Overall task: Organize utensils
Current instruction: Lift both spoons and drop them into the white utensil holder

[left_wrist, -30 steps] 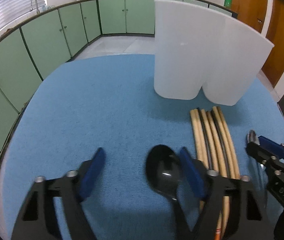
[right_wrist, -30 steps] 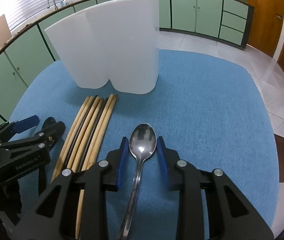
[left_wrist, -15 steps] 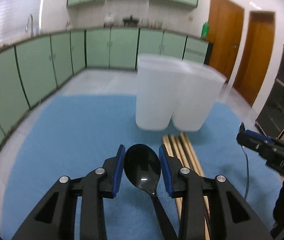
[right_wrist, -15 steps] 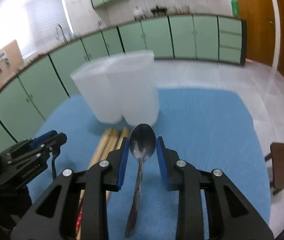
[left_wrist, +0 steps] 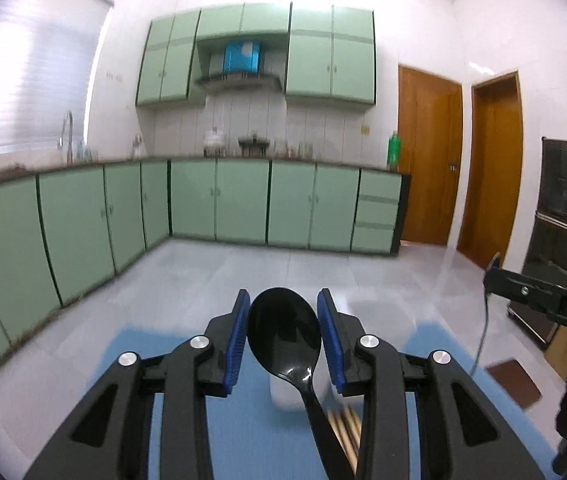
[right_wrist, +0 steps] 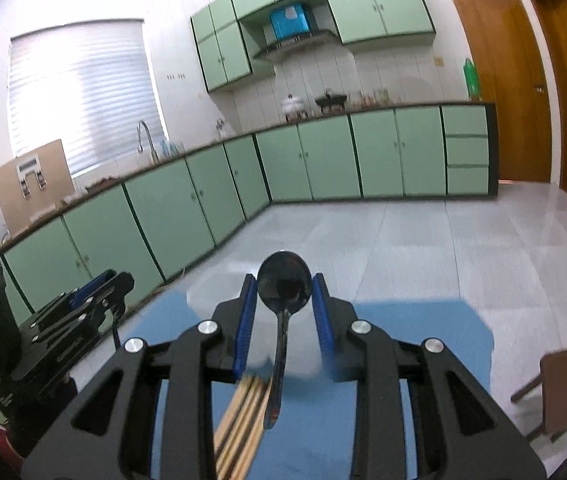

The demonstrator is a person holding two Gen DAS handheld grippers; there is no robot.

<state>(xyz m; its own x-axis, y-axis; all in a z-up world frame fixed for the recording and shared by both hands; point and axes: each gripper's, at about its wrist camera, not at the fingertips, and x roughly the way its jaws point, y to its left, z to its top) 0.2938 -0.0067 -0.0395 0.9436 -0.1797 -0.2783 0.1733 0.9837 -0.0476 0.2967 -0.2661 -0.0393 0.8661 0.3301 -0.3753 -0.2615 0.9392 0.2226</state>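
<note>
The left gripper (left_wrist: 283,334) has its 2 blue pads closed against the sides of a black plastic spoon (left_wrist: 284,330), whose bowl stands between them at the lower centre of the left wrist frame while the handle runs down and right toward the bottom edge; the jaws closed in within the past second and have since held steady on the spoon. The right gripper (right_wrist: 284,312) is clamped the same way on a metal spoon (right_wrist: 284,286), bowl up between the blue pads at the lower centre of the right wrist frame, handle hanging down below them. Under each spoon, low in both frames, a bundle of wooden chopsticks (right_wrist: 243,420) lies on the blue mat (right_wrist: 423,328), and just beyond them the white holder (right_wrist: 219,292) stands on the mat, blurred and partly hidden by the jaws. Each gripper shows at the edge of the other's frame: the right one at the right edge of the left wrist frame, the left one at the lower left of the right wrist frame. Behind are green cabinets (left_wrist: 239,204) and 2 brown doors (left_wrist: 429,160).
</note>
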